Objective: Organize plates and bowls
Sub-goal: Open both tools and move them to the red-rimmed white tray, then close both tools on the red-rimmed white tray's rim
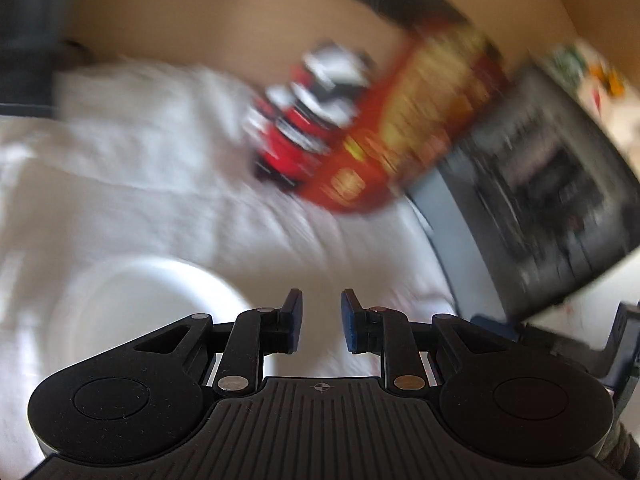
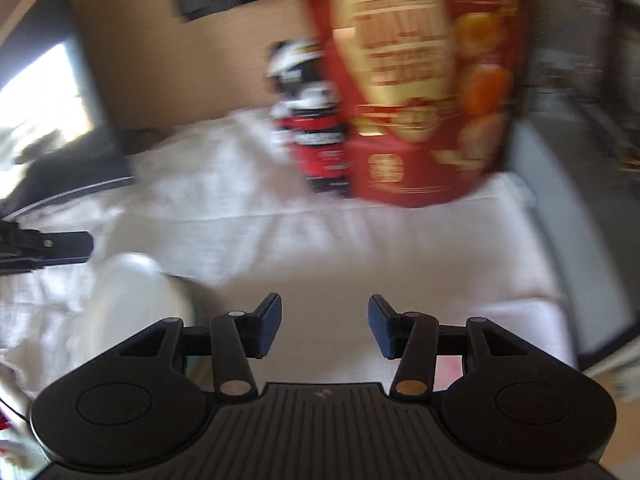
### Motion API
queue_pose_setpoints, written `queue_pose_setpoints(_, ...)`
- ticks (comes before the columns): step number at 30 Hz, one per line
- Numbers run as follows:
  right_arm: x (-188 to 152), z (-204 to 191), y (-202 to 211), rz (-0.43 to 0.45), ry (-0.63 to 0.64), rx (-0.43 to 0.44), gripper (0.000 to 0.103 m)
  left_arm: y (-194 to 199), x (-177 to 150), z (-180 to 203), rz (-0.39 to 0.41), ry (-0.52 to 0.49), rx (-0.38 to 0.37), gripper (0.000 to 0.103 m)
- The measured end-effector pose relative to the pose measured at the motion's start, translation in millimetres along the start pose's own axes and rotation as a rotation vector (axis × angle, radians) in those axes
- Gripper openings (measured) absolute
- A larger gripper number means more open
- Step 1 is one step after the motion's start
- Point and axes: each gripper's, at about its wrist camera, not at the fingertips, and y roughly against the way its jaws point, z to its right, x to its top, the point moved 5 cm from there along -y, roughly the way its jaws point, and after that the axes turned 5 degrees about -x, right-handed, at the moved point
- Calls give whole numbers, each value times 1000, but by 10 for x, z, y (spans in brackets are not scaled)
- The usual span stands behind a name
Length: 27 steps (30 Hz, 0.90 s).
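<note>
A plate [image 1: 136,312] lies on the cloth [image 1: 160,184]. Behind the plate and to its right stands a bag [image 1: 404,128]. A can [image 1: 308,116] stands just left of the bag.

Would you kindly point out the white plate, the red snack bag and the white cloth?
white plate [image 1: 132,312], left wrist view, inner surface.
red snack bag [image 2: 416,92], right wrist view, front panel.
white cloth [image 2: 320,248], right wrist view, bare middle.

left gripper [image 1: 321,322]: jaws parted by a narrow gap, blue pads [image 1: 295,320] facing each other, nothing between them. right gripper [image 2: 325,326]: jaws set wider apart, empty, pads [image 2: 271,326] dark blue. left gripper's fingers [image 2: 60,245] enter the right wrist view at its left edge. both views motion-blurred.
</note>
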Motion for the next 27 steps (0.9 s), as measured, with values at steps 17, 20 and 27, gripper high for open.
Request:
queue_pose_setpoints(17, -891, 1840, -374, -112, -66, -239, 57, -2332, -786, 1094, -353, -27, -2, 23)
queue_pose_setpoints(20, -942, 1910, -516, -134, -83, -231, 46, -2460, -793, 1062, -367, 22, -21, 24)
queue_pose_setpoints(27, -1042, 1734, -594, -211, -58, -96, 31, -2335, -710, 861, -352, 55, 52, 23)
